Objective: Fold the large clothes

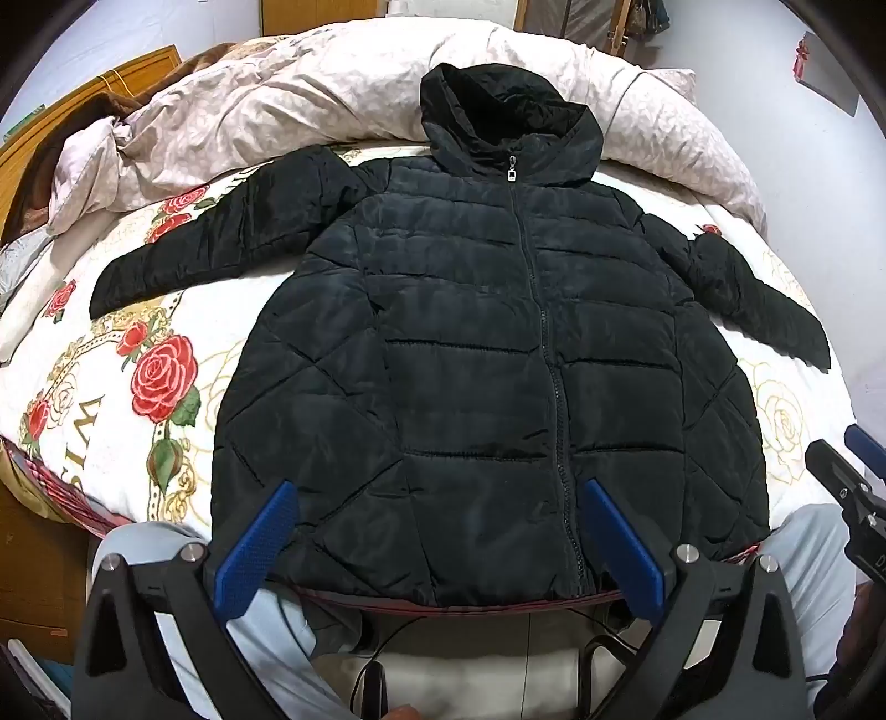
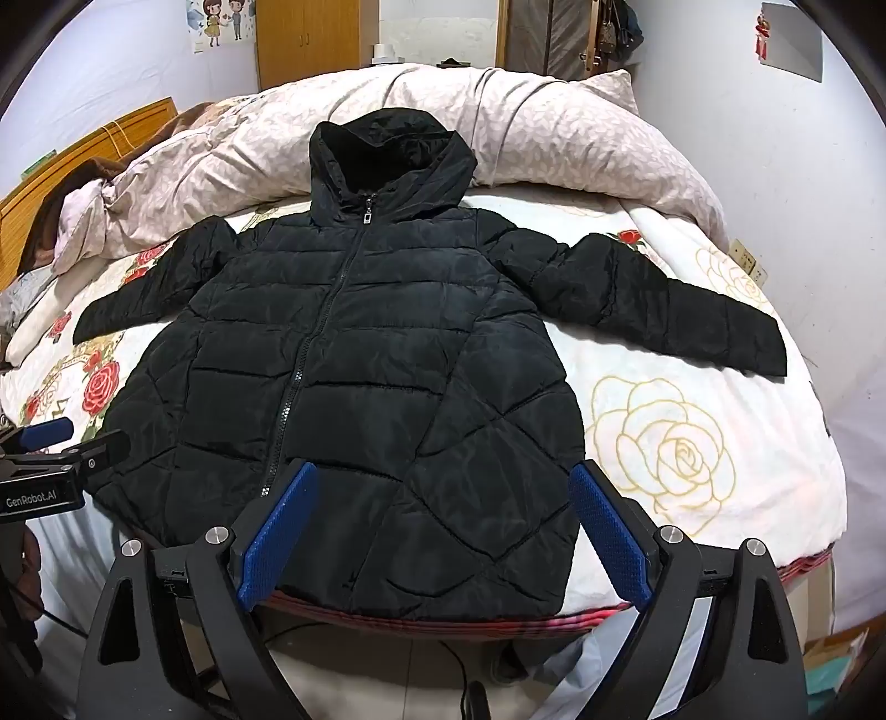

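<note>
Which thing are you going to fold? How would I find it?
Look at the bed with the rose-patterned sheet. Spread flat across it lies a black puffy coat, zipped up, sleeves out sideways. Nothing else there is black with a hood.

"genrobot.ai" stands in white on the black body of the left gripper (image 2: 47, 437); large letters on the bedsheet (image 1: 83, 410) are only partly legible.

Bedroom, indoor light, even. Bed (image 2: 720, 498) covered by white sheet (image 2: 775, 443) printed with red and gold roses. Crumpled pale floral duvet (image 2: 498, 127) heaped along far side. Wooden headboard (image 2: 94, 144) at left. Pale walls (image 2: 830, 166); cartoon poster (image 2: 221, 25) upper left. Wooden cabinet (image 2: 304, 44) and wooden door (image 2: 559, 39) behind bed. Light tile floor (image 2: 387, 664) below bed edge.
</note>
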Demonstrator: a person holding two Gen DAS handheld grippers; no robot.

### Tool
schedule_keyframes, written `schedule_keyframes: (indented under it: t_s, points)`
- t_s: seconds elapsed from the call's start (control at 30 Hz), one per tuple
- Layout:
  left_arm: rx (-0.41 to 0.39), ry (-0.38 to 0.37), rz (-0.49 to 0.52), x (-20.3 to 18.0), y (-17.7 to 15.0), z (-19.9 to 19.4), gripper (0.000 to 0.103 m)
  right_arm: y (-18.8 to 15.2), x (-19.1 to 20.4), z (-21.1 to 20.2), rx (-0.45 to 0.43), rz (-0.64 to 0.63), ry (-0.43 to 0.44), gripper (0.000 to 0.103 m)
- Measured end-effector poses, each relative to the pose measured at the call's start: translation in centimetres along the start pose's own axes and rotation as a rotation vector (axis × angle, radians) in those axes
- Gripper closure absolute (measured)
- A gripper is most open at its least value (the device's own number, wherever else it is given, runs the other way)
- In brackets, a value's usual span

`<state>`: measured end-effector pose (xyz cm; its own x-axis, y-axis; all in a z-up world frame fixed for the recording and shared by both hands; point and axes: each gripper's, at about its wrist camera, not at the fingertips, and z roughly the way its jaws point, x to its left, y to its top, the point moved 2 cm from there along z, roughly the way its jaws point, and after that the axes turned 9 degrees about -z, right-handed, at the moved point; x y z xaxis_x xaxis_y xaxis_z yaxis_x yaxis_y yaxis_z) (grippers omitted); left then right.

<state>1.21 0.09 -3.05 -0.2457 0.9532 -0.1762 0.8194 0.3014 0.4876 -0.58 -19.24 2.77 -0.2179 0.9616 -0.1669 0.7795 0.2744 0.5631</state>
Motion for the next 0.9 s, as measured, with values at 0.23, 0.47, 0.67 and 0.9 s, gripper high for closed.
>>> schedule_keyframes:
  t_s: [0.23, 0.47, 0.67, 0.9]
  points:
    - [0.003, -0.001, 0.001, 0.1, -0.2, 0.2, 0.000, 0.0, 0.0, 0.2, 0.002, -0.001, 0.000, 0.011]
    - [0.016, 0.004, 0.006, 0.4, -0.2, 0.8, 0.000, 0.5, -0.2, -0.3, 0.005, -0.001, 0.001, 0.011]
    - [0.022, 0.017, 0.007, 0.4, 0.6, 1.3, 0.000, 0.5, 0.5, 1.2, 0.012, -0.014, 0.007, 0.011]
    - [0.032, 0.024, -0.059, 2.8, 3.0, 3.5, 0.000, 2.4, 0.7, 2.9, 0.020, -0.050, 0.029, 0.011]
